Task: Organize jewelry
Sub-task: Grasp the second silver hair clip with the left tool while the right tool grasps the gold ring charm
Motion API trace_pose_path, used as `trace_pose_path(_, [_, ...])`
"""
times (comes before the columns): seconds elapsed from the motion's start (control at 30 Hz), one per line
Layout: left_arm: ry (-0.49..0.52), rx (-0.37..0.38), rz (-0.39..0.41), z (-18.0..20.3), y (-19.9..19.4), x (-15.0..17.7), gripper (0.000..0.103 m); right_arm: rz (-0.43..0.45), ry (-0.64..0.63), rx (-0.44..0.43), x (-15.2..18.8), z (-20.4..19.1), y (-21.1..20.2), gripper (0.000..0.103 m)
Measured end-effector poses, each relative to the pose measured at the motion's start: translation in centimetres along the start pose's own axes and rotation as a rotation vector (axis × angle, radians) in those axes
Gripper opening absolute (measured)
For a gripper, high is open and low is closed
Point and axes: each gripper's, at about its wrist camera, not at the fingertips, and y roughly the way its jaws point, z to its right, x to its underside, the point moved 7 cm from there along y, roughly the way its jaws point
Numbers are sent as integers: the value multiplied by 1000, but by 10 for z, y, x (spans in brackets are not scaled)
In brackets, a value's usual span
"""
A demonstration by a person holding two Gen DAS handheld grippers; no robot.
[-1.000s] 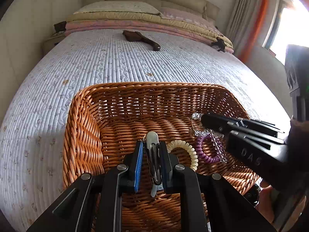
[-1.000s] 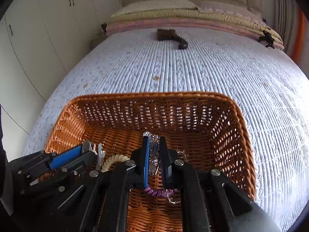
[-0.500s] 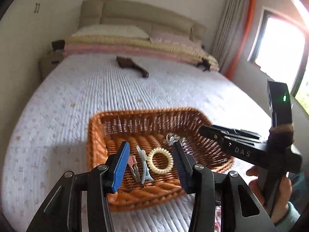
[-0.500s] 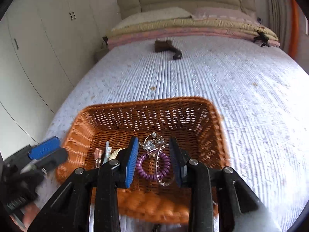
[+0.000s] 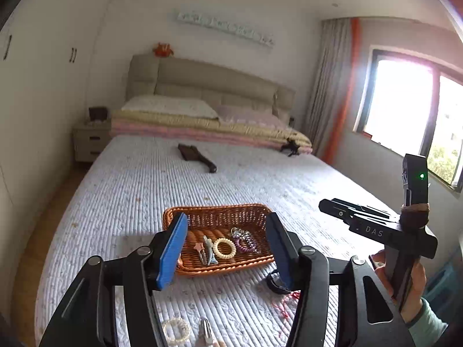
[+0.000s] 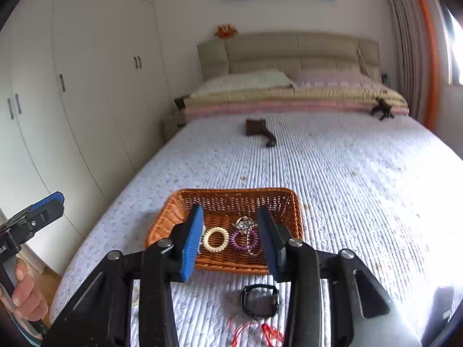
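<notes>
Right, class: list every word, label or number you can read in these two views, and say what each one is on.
"DAS": on the black body of the right gripper, seen from the left wrist.
"AI": end of a cut-off label on the left gripper, at the right wrist view's edge.
Wall sign above the bed: too blurred to read.

My left claw [image 5: 225, 248] has black angular arms, silver screws and blue pads; the right claw [image 6: 230, 240] matches it. Its body reads "DAS" in white beside a green light. My right sleeve [image 5: 428, 322] is pale teal.
</notes>
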Motion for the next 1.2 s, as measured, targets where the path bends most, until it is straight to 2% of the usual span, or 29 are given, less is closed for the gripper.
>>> trace_pose_path(0.13, [11,-1,36,4,-33,21,59,25,-33,-22,36,-17,-27,43])
trace_pose_path(0.3, [-13,-18,31,-6,-49,66,59,-28,-77,-9,104,-36,-29,43])
trace_pose_path(0.43, [-41,-12,-56,-15,-32,107,59,-87,-95,-22,153,-51,-17,43])
trace_pose_path(0.63, [-87,-19,-225,-25,9,172,59,-177,-68,-61,207,-55,-5,43])
trace_pose_path(0.7, [-148,-44,-311,-35,29,191,59,-206,-76,-73,218,-58,1,43])
trace_pose_path(0.8, [-235,1,-366,-43,45,208,57,-243,-89,-75,233,-56,5,43])
trace_pose_path(0.97, [-205,-8,-409,-35,58,222,57,-301,-96,-106,247,-51,15,43])
trace_pose_path(1.2, [-212,-28,-450,-35,81,219,57,-335,-92,-130,254,-52,23,43])
